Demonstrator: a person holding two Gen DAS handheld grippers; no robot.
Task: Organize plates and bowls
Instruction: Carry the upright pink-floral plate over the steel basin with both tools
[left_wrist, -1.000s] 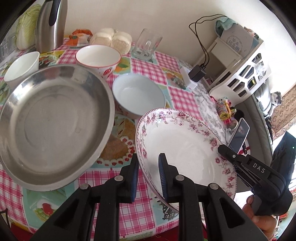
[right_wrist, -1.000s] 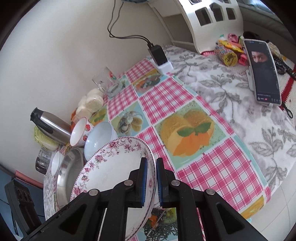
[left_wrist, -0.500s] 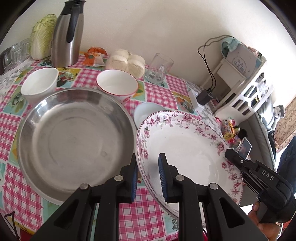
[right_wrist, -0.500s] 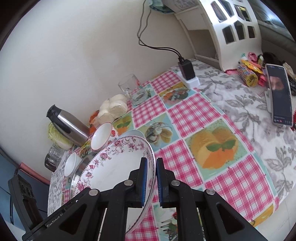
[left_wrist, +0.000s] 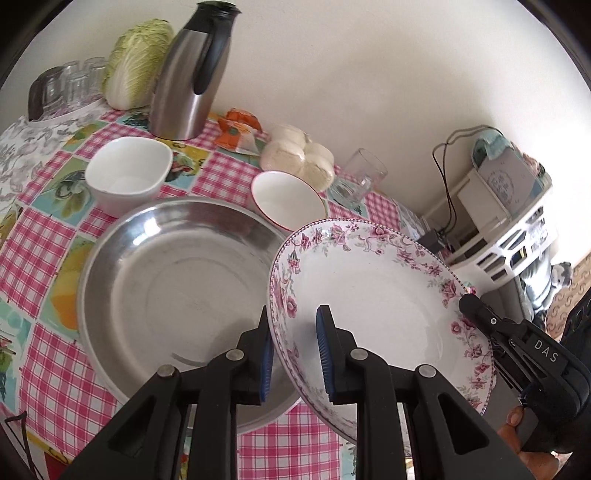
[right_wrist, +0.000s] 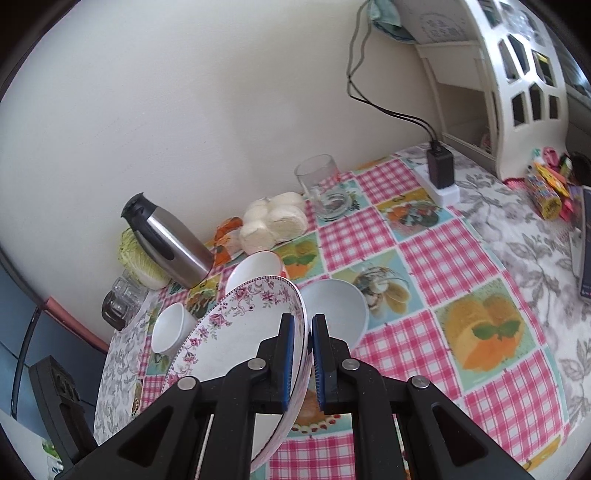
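A white plate with a pink floral rim hangs tilted above the checked tablecloth, held from two sides. My left gripper is shut on its near left rim. My right gripper is shut on the opposite rim, which sits pinched between the blue pads. The plate's left edge overlaps the right rim of a large steel basin. Behind them stand a white square bowl and a red-rimmed bowl. A pale bowl sits just beyond the plate in the right wrist view.
Along the wall stand a steel thermos, a cabbage, upturned glasses, wrapped buns and a glass mug. A white rack, a charger on a power strip and a phone are at the right.
Both grippers have carried the floral plate up and leftward, toward the steel basin. It now overlaps the basin's rim and hides the pale bowl in the left wrist view.
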